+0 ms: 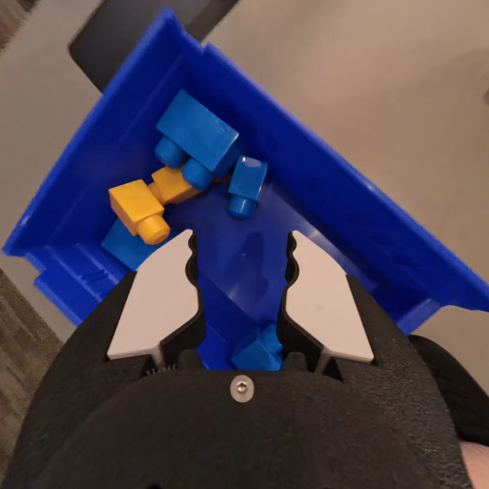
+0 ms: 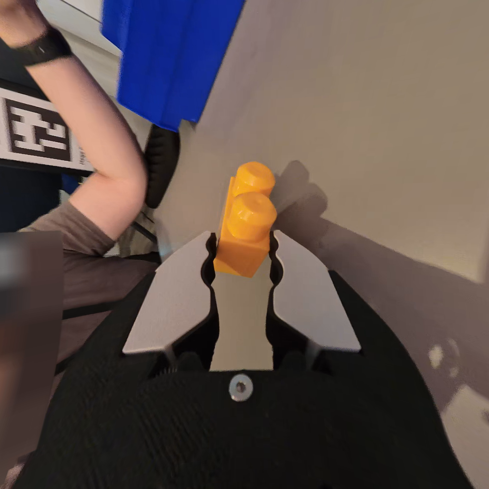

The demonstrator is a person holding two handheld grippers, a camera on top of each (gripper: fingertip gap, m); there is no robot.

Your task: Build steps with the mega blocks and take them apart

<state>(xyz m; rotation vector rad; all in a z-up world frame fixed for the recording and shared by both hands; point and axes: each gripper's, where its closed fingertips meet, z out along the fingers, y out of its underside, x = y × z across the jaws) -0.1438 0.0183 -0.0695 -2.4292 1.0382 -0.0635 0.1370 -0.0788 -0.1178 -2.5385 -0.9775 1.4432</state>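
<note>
Tabletop (image 2: pixel 370 105) beige, carpet (image 1: pixel 21 330) below | left jaws wide over bin (image 1: pixel 317 158) | right jaws holding orange block (image 2: pixel 243 238)

- Blue bin (image 1: pixel 330 169): smooth plastic, slight gloss.
- Blue blocks (image 1: pixel 197 129) & yellow blocks (image 1: pixel 135 202): smooth plastic, soft sheen.
- Orange block (image 2: pixel 247 238): glossy plastic w/ highlights on studs.
- Left hand-held gripper (image 1: pixel 241 232): rough, grainy matt black body; fingers (image 1: pixel 164 291) w/ flat matt grey plates; shiny metal screw (image 1: pixel 241 389).
- Table (image 2: pixel 370 92): matt, smooth, beige.
- Floor (image 1: pixel 18 330): looks like carpet, rough.
</note>
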